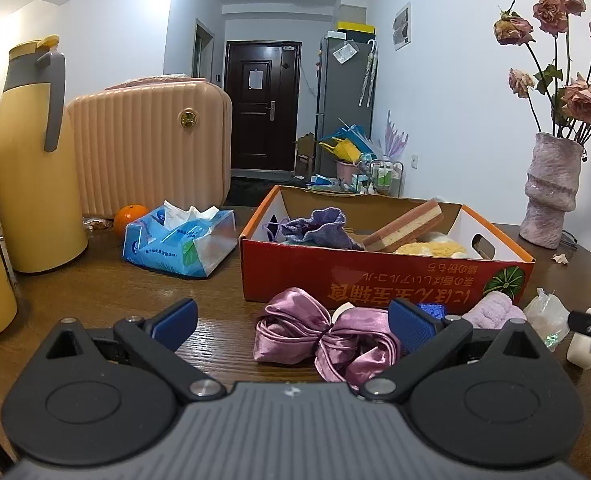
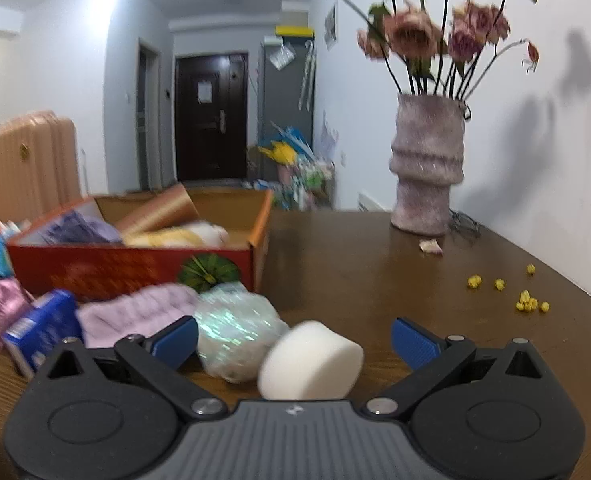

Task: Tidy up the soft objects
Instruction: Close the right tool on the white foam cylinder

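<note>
Both grippers hovered with jaws wide over a wooden tabletop [image 2: 375,264]: the left gripper [image 1: 293,326] framed a purple satin bow [image 1: 323,340], the right gripper [image 2: 293,338] a white sponge [image 2: 309,360], both lying before the red cardboard box [image 1: 375,272]. Picking appeared underway; closing on each came next.

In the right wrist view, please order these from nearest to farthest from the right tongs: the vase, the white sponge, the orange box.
1. white sponge, between the open right tongs.
2. orange box, farther back, left.
3. vase, farthest, right, near the wall.
</note>
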### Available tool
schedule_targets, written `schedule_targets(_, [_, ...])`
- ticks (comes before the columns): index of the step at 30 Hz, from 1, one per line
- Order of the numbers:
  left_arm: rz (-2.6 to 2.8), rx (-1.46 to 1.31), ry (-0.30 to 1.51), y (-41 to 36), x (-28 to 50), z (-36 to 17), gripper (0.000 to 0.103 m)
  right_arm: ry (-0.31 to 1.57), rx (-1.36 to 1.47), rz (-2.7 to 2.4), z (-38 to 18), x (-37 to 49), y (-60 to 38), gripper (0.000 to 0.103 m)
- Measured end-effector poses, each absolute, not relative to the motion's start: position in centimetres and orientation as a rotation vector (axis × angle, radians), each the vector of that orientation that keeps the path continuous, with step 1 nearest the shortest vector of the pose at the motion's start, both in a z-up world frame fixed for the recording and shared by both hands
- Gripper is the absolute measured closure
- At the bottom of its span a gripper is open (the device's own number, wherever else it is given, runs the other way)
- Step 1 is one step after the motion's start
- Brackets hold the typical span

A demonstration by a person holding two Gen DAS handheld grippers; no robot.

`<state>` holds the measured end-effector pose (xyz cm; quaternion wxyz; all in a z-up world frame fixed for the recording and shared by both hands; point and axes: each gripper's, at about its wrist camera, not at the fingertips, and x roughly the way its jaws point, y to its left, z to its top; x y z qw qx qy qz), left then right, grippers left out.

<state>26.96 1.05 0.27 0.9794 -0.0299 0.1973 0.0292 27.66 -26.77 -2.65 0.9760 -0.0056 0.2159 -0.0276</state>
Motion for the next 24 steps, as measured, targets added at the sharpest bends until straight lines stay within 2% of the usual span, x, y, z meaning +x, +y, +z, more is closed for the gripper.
schedule_targets(3, [0.060,-0.057,0.400,1.0,27.0,0.2,0.000,0.497,-0.023,-0.082,-3.7,29.4,-27.2,0.002])
schedule_targets(6, [0.061,-0.052,0.403,0.9,27.0,0.1,0.000,0.547,0.001,-0.082,-4.3,30.9,-27.8,0.011])
schedule_targets(9, [0.062,-0.051,0.407,0.9,27.1,0.0,0.000,0.575,0.032,-0.068,-4.7,32.0,-28.4,0.028])
schedule_targets(11, [0.063,-0.049,0.410,0.9,27.2,-0.1,0.000,0.600,0.057,-0.042,-5.0,32.5,-28.8,0.057])
schedule_targets(14, [0.063,-0.050,0.414,0.9,27.3,-0.2,0.000,0.626,0.105,0.002,-5.2,32.8,-29.3,0.061])
schedule_targets(24, [0.059,-0.052,0.413,0.9,27.3,-0.1,0.000,0.436,0.081,0.015,-3.1,29.6,-28.4,0.064])
